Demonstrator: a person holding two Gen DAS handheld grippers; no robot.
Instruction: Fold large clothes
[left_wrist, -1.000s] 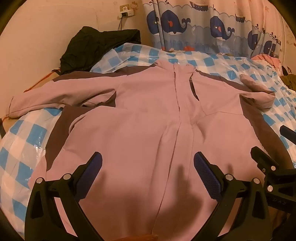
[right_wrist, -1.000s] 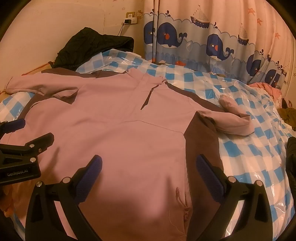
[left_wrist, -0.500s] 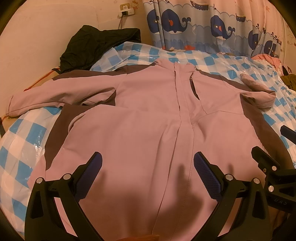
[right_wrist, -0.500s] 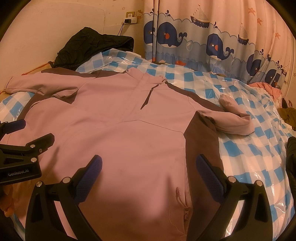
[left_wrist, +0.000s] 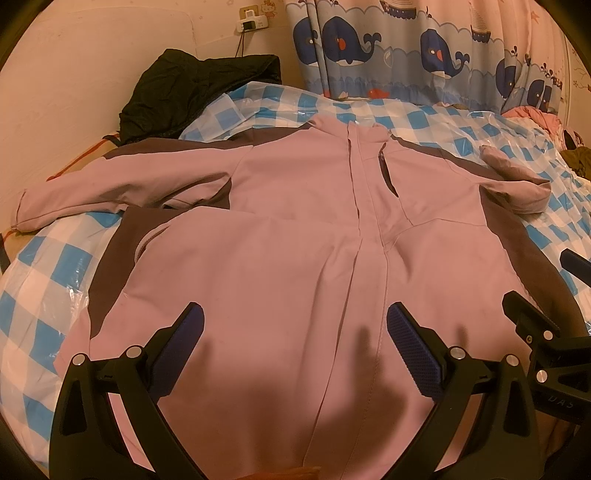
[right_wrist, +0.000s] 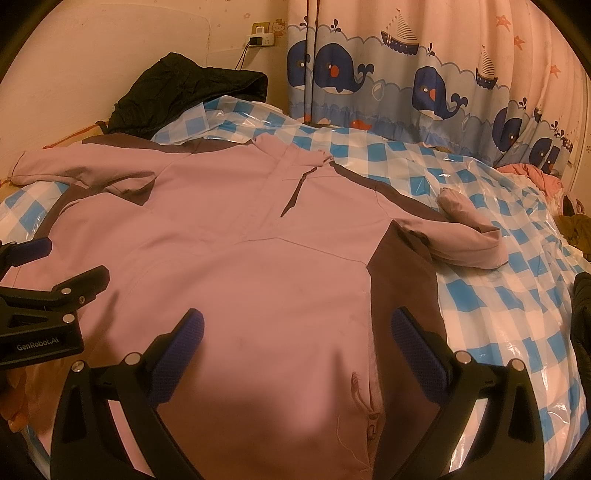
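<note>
Dim warm orange cast in both views; soft finger shadows fall on the jacket (left_wrist: 280, 280) near the lens; glare on the plastic bed cover (right_wrist: 491, 332); strong fisheye bending, black corner vignette.

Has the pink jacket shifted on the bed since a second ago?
No. In the left wrist view the pink jacket lies as before: its collar by the same blue squares of the checkered cover, its sleeve cuff still below the black garment.

Ahead of my claws I see a pink jacket (left_wrist: 280, 258) with brown panels, on a blue-and-white checked sheet (right_wrist: 498, 295). Beyond it, a black garment (left_wrist: 195, 88) and a curtain (right_wrist: 406, 74) with navy whales. My pads (left_wrist: 413, 347) are blue.
</note>
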